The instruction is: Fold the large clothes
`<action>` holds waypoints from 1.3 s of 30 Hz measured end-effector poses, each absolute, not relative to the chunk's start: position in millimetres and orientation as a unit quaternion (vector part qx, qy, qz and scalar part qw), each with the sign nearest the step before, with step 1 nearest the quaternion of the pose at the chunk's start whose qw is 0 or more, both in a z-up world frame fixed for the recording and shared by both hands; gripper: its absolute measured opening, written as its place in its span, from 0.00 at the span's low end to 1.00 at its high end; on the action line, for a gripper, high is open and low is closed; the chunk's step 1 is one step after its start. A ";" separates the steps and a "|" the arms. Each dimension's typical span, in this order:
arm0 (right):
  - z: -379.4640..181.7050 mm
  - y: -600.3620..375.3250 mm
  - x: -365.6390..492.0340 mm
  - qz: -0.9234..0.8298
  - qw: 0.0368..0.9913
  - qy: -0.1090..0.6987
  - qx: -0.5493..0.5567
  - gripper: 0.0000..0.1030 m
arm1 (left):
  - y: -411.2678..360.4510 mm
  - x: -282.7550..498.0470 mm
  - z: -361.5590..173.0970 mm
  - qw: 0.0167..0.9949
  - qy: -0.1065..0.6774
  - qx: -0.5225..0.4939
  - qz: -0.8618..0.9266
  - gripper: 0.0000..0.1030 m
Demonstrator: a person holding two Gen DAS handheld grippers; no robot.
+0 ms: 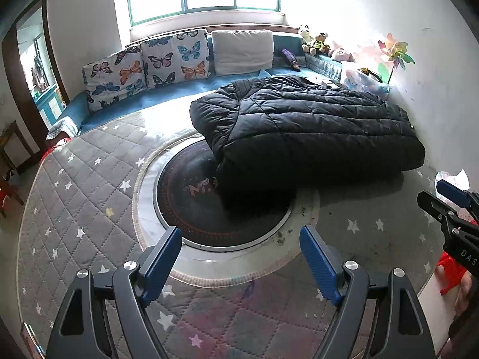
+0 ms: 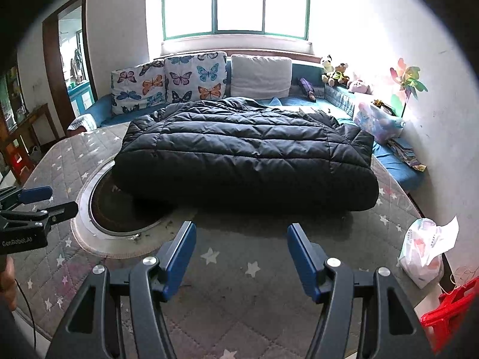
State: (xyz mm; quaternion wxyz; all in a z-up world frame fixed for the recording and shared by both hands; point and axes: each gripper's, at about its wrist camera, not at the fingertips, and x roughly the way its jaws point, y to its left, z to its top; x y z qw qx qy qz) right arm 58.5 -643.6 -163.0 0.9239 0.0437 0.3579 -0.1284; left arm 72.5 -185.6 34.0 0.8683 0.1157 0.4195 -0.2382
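Jacket (image 2: pixel 245 155) on quilt (image 2: pixel 239 299), cushions (image 2: pixel 194 77) behind, bag (image 2: pixel 425 251) right.

Your work surface is a round table covered with a grey quilted cloth (image 2: pixel 239 272) printed with small white and pastel stars. Set into it, left of centre, you have a dark circular inset (image 1: pixel 209 209) with a pale ring around it and a metal rim. On the cloth lies a black puffer jacket (image 2: pixel 245 161), folded into a thick block; its near left corner overhangs the dark inset. At the table's right edge you'll see a crumpled white plastic bag (image 2: pixel 425 251) with a paper slip sticking out, well apart from the jacket.
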 end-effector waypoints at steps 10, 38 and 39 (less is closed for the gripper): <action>-160.1 -641.5 58.7 -0.127 0.925 0.357 0.041 0.67 | -185.9 69.9 29.7 0.866 0.423 0.119 -0.239 0.84; -158.2 -640.6 58.7 -0.123 0.925 0.357 0.043 0.67 | -191.4 61.8 23.8 0.864 0.420 0.128 -0.247 0.84; -158.3 -641.0 58.7 -0.123 0.925 0.356 0.043 0.67 | -191.5 61.8 23.7 0.864 0.420 0.128 -0.247 0.84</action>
